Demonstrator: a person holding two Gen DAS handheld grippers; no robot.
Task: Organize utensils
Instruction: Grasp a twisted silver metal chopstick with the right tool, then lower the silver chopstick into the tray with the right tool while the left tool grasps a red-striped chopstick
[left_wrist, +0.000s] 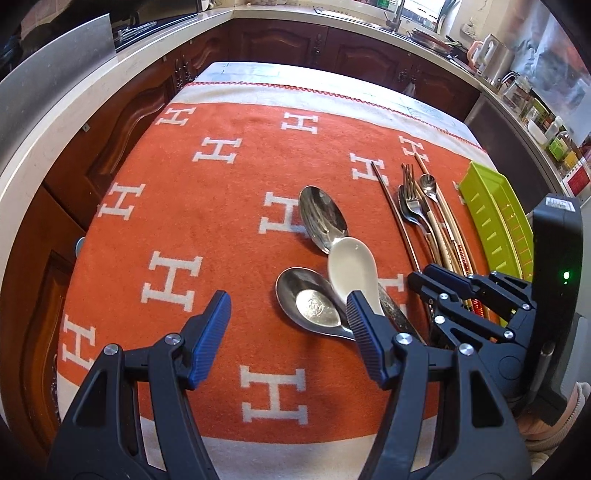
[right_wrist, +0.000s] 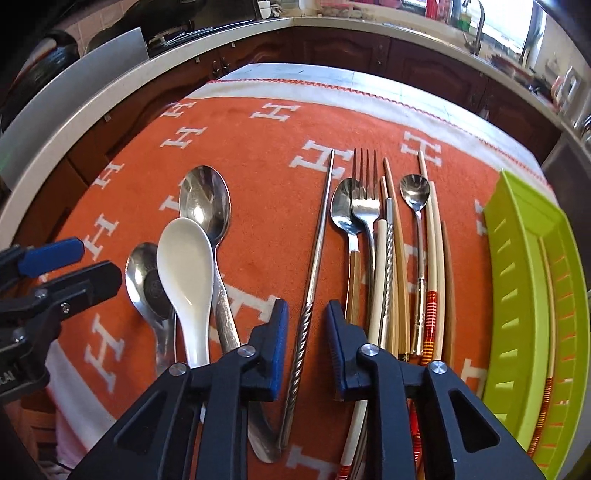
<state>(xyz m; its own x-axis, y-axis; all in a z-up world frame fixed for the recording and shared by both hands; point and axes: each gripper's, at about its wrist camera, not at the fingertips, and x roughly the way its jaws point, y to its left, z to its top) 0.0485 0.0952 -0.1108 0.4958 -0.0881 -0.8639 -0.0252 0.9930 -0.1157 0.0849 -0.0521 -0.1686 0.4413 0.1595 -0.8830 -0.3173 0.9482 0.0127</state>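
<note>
Just R gripper (right_wrist: 306, 332) astride chopstick (right_wrist: 320, 236) (metal)

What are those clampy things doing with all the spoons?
Someone is sorting cutlery on an orange cloth. The right hand-held gripper sits astride a metal chopstick, with gaps visible beside its pads, so nothing is pinched. The left hand-held gripper hangs open by the white spoon. The green tray holds one chopstick.

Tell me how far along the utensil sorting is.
Barely begun. The green tray already holds one red-banded chopstick. In hand: the right gripper straddles the lone metal chopstick, pads not yet touching. The left gripper is open. Spoons, fork and other chopsticks remain on the orange cloth.
</note>
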